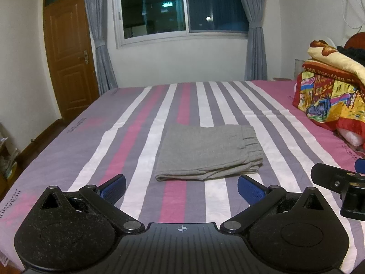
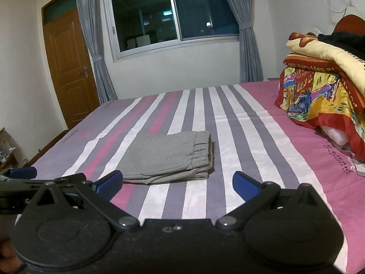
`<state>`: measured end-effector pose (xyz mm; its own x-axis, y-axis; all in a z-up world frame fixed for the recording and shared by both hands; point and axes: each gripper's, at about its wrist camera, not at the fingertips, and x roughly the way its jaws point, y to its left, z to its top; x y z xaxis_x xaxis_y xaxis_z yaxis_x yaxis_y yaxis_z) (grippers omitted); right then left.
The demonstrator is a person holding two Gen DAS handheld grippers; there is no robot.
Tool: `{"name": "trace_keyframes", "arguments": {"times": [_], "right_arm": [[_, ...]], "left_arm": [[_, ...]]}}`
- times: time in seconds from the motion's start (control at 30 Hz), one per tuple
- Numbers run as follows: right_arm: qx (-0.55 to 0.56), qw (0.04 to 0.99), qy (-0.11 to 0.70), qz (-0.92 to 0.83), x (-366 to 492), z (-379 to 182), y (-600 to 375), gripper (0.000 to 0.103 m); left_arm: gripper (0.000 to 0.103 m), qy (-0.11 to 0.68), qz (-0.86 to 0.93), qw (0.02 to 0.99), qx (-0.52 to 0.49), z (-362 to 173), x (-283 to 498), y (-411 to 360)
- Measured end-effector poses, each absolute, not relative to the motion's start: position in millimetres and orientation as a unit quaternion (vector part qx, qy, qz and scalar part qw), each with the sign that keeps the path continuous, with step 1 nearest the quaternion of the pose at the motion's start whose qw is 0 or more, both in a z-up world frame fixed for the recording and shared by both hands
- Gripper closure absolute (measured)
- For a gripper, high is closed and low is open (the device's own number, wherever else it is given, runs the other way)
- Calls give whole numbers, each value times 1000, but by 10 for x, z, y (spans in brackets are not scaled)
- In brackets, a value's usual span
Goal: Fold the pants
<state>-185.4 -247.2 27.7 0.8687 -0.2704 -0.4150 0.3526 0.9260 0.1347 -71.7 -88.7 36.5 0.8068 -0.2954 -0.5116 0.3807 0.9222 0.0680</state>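
Note:
Grey pants (image 1: 208, 151) lie folded into a compact rectangle on the striped bed sheet (image 1: 127, 137), waistband to the right. They also show in the right wrist view (image 2: 168, 157). My left gripper (image 1: 181, 186) is open and empty, held above the sheet just in front of the pants. My right gripper (image 2: 176, 182) is open and empty, also in front of the pants and to the right of the left one. The right gripper's body shows at the right edge of the left wrist view (image 1: 342, 182).
A pile of colourful folded blankets (image 1: 330, 91) sits at the right side of the bed (image 2: 296, 159). A wooden door (image 1: 68, 57), a window (image 1: 182, 6) with grey curtains and a white wall stand beyond the bed.

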Motion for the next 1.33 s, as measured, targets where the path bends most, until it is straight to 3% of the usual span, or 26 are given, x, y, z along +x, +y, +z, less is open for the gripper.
{"name": "trace_keyframes", "arguments": {"times": [1.33], "right_arm": [[108, 956, 225, -154, -1597, 123, -2653, 0]], "left_arm": [[0, 297, -182, 936, 58, 135, -362, -964]]}}
